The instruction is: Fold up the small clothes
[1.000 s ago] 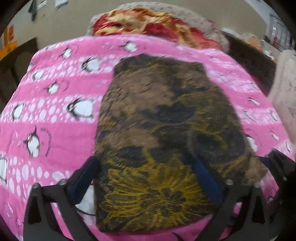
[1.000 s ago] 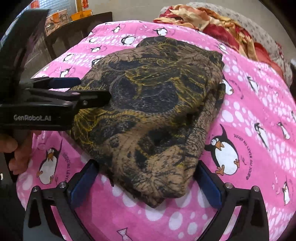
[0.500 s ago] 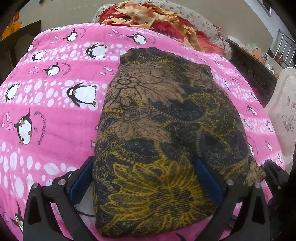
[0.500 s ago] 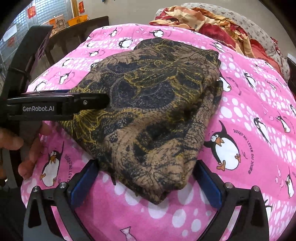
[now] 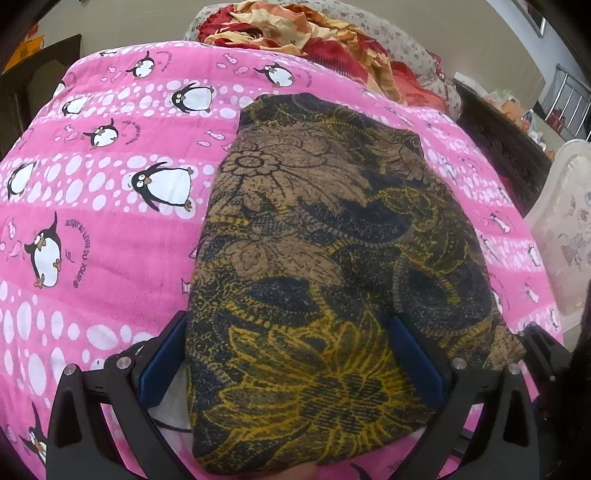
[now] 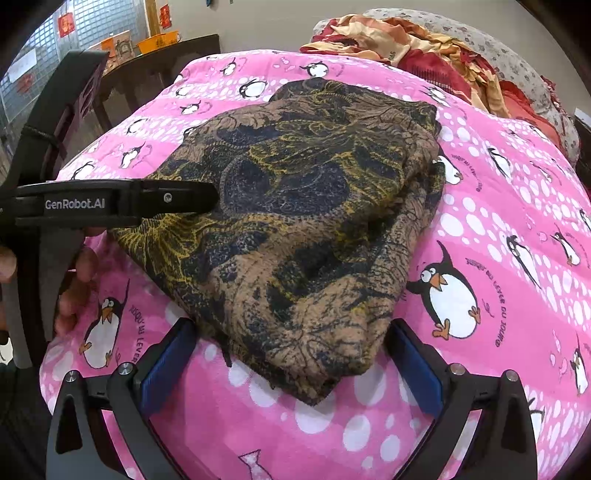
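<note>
A folded brown, black and yellow floral garment lies on the pink penguin bedspread. My left gripper is open, its blue pads wide apart on either side of the garment's near end, which drapes over the space between them. My right gripper is open too, straddling the garment's thick near corner. In the right wrist view the left gripper shows side-on as a black bar at the garment's left edge, held by a person's hand.
A heap of red and orange cloth lies at the far end of the bedspread. A white plastic chair stands off the right side. Dark wooden furniture stands beyond the left edge.
The garment stays where it lay. In the right wrist view the left gripper has levelled out, so its two fingers now line up edge-on. Both grippers stay open.
</note>
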`<state>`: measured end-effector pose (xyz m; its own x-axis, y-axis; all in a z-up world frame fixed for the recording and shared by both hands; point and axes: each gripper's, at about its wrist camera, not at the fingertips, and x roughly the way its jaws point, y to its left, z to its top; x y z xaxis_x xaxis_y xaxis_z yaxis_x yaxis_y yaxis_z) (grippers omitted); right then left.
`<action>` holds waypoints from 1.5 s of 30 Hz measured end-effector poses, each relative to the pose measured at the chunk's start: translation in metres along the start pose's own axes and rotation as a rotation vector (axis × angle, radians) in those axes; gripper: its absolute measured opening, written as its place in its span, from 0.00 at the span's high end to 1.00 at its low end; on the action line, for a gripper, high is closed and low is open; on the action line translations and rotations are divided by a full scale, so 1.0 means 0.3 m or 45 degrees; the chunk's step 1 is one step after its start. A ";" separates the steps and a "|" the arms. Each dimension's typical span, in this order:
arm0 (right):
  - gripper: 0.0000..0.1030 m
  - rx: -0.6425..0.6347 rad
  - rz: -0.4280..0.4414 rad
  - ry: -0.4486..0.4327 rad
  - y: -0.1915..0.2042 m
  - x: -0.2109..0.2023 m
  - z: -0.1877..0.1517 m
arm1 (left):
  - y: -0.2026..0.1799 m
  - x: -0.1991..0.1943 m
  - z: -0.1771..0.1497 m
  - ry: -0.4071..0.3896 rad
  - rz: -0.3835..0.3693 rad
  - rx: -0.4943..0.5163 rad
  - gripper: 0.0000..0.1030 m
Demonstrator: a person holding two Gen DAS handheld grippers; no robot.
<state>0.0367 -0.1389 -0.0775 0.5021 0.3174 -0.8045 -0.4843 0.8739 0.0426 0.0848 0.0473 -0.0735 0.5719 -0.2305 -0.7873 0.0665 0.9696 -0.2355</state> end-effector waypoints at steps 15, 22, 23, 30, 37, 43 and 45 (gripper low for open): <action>0.00 0.407 -0.279 -0.010 -0.101 -0.364 -0.024 | -0.181 -0.318 -0.041 0.006 0.253 0.084 0.00; 0.00 0.348 -0.296 -0.049 -0.081 -0.466 0.028 | -0.266 -0.386 -0.028 -0.003 0.223 0.165 0.00; 0.00 0.339 -0.296 -0.051 -0.080 -0.469 0.026 | -0.271 -0.390 -0.030 -0.001 0.222 0.167 0.00; 0.00 0.331 -0.267 -0.071 -0.076 -0.485 0.043 | -0.273 -0.411 -0.030 -0.009 0.227 0.171 0.00; 0.00 0.313 -0.268 -0.068 -0.068 -0.480 0.059 | -0.262 -0.415 -0.025 -0.013 0.217 0.168 0.00; 0.00 0.313 -0.286 -0.063 -0.063 -0.473 0.071 | -0.250 -0.419 -0.031 -0.026 0.163 0.145 0.00; 0.00 0.314 -0.288 -0.054 -0.063 -0.467 0.070 | -0.253 -0.434 -0.033 -0.074 0.153 0.152 0.00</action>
<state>-0.0094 -0.1921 0.0469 0.6087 0.1153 -0.7849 -0.1714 0.9851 0.0118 -0.0028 0.0029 0.0413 0.6276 -0.1106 -0.7706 0.0894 0.9935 -0.0699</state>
